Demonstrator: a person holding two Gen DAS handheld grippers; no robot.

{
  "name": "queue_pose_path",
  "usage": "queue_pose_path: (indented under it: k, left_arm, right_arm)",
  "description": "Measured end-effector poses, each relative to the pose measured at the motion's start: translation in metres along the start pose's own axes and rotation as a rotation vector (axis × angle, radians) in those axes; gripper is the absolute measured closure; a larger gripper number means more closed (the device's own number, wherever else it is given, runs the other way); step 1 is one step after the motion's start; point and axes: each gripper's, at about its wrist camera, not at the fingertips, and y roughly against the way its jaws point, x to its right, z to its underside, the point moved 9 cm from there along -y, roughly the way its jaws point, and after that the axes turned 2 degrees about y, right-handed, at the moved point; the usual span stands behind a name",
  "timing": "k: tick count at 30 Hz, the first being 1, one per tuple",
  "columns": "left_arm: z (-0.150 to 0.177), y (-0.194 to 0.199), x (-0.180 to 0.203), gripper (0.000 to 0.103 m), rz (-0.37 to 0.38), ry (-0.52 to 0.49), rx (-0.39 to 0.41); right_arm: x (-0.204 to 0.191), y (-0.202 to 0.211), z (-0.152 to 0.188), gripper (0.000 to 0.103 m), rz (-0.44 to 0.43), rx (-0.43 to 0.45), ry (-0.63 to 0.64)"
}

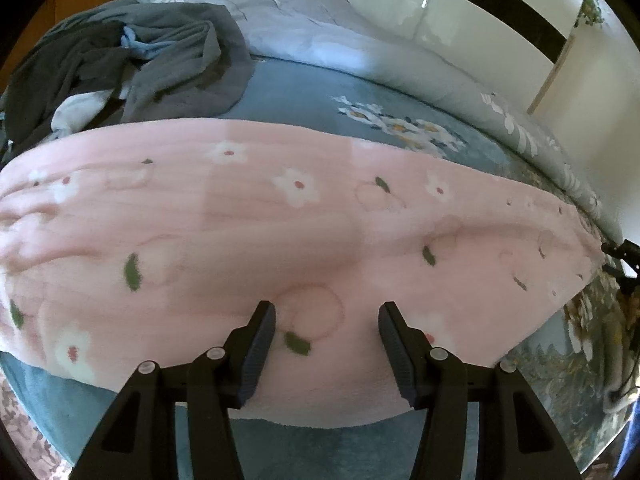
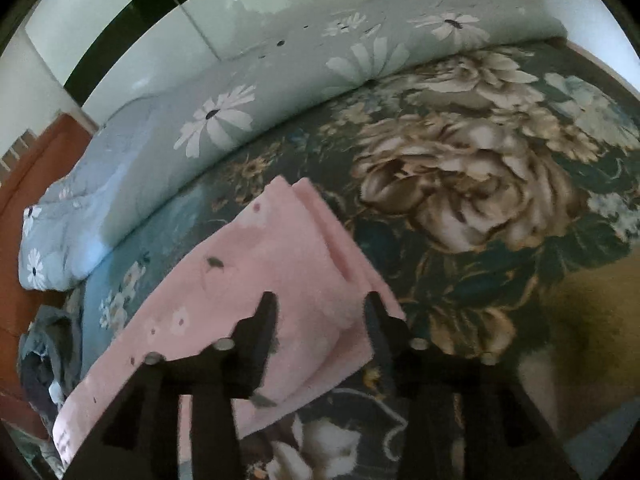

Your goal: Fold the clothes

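A pink fleece cloth (image 1: 280, 220) printed with white flowers and green leaves lies folded in a long band across the bed. My left gripper (image 1: 326, 308) hovers over its near edge, jaws apart, with only flat cloth below them and nothing pinched. In the right wrist view the same pink cloth (image 2: 260, 280) runs off to the lower left, its layered end lying on the sheet. My right gripper (image 2: 320, 298) stands open just over that end, the pads clear of the fabric.
A heap of grey and blue clothes (image 1: 132, 60) lies at the back left of the bed. A rolled pale daisy-print duvet (image 2: 240, 100) runs along the far side. The dark floral sheet (image 2: 480, 184) stretches right of the cloth. White glossy panels (image 1: 460, 20) stand behind the bed.
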Motion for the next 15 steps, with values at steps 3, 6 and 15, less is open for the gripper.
queue_pose_path:
  k: [3, 6, 15]
  left_arm:
    - [0.000, 0.002, -0.002, 0.045, 0.004, 0.013, 0.000]
    - [0.000, 0.005, -0.004, 0.045, 0.001, 0.015, 0.008]
    - [-0.008, 0.013, -0.025, 0.045, -0.035, 0.068, 0.051]
  right_arm:
    - [0.006, -0.006, 0.010, 0.038, -0.009, -0.027, -0.040]
    - [0.009, -0.010, 0.018, 0.038, -0.045, -0.034, -0.099]
    - [0.024, -0.015, 0.021, 0.037, -0.045, -0.003, -0.217]
